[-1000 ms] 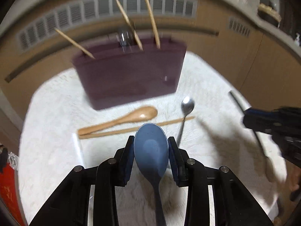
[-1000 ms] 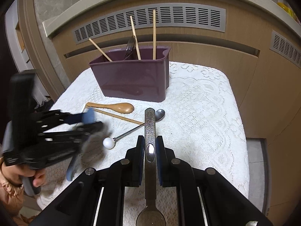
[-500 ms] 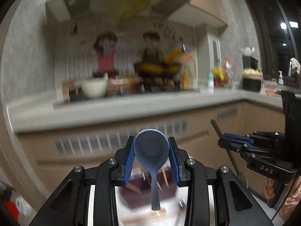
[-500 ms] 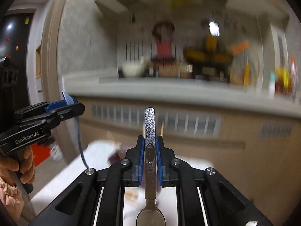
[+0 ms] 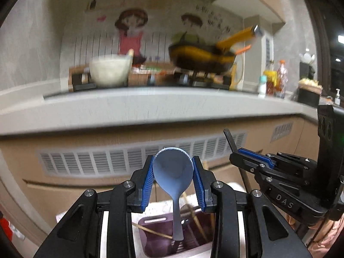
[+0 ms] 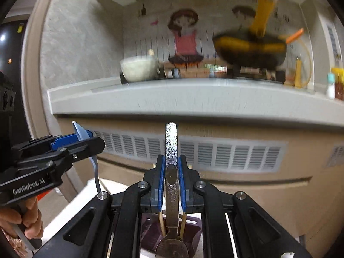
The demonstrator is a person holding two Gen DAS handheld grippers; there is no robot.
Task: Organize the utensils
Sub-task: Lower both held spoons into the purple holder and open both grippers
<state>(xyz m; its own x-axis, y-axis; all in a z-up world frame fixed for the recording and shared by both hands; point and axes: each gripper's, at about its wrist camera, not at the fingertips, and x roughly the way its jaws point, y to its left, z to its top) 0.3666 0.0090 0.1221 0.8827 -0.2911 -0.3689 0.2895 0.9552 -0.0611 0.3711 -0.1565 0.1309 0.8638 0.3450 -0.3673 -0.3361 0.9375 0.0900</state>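
Observation:
My left gripper [image 5: 173, 167] is shut on the bowl of a blue spoon [image 5: 173, 174]; its handle hangs down over the purple utensil bin [image 5: 154, 243]. My right gripper [image 6: 171, 169] is shut on the handle of a metal spoon [image 6: 171, 154], bowl end hanging down above the same bin [image 6: 193, 234]. Wooden chopsticks [image 5: 150, 232] stand in the bin. The right gripper shows at the right of the left wrist view [image 5: 236, 157]. The left gripper shows at the left of the right wrist view [image 6: 86, 144].
The bin stands on a table with a white lace cloth [image 5: 163, 207]. Behind is a beige cabinet front with a vent grille [image 5: 107, 159] and a grey counter [image 5: 150, 107] with a bowl and a pan.
Both grippers have risen and tilted up from the table, carrying their spoons. They now hang over the bin, closer to it than half a second ago.

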